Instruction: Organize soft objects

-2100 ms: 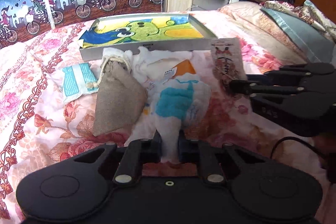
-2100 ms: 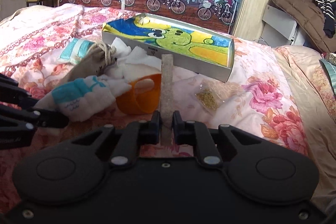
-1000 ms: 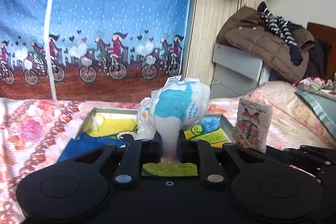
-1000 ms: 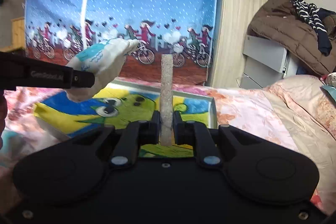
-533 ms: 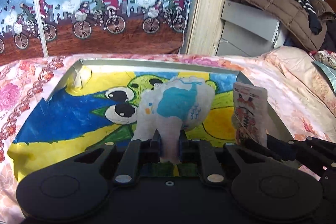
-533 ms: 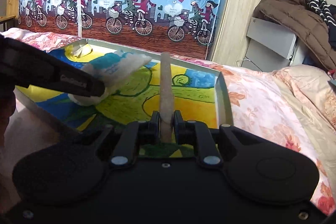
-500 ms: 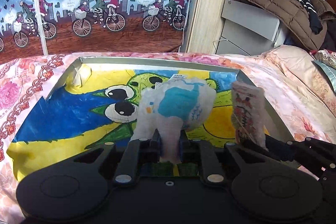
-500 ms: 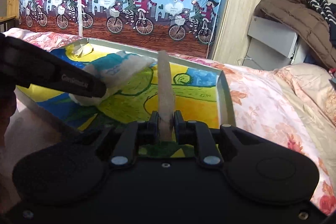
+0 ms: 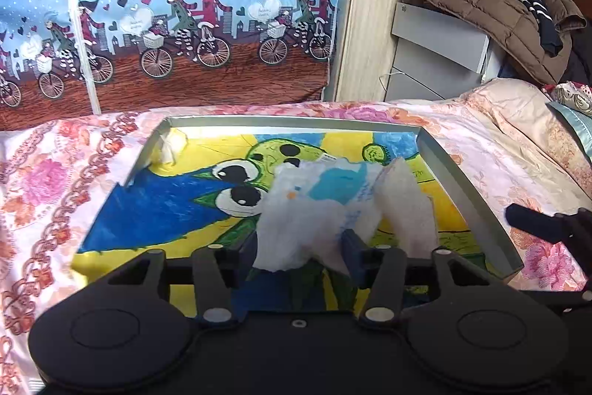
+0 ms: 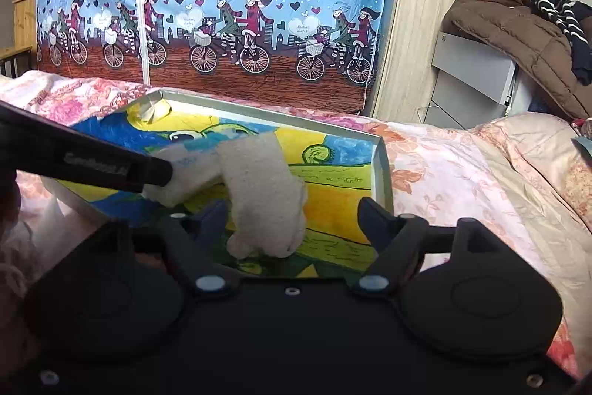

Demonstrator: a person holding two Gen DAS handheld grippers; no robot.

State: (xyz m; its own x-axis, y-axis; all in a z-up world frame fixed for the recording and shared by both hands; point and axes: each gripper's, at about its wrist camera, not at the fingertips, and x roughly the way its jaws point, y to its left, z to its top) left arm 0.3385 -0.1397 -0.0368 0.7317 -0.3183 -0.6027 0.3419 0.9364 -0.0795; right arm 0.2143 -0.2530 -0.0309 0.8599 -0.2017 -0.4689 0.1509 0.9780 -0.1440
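Releasing is under way at both grippers above the shallow tray (image 9: 466,187), which lies on the floral bedspread (image 9: 48,180) and serves as the collection point for the soft objects.

At the tray's far left corner, a small pale wad (image 9: 168,145) already rests against the rim, tucked into the corner.

Left gripper (image 9: 299,247): the jaws are opening. The white-and-blue padded bundle (image 9: 310,206) sits between them, but the pads appear to stand clear of it. It lies over the painted tray floor, toward the near edge and right of centre. The gripper is tilted downward, probably so the bundle settles inside the rim rather than on the bedspread.

Right gripper (image 10: 292,217): the jaws are also opening and stand wide. The flat pale sachet (image 10: 264,195) is between them, leaning toward the left finger; whether it touches that finger cannot be told. It sits just beside the bundle, toward the tray's right edge.

Placing the two side by side keeps the remaining tray floor free for further items.
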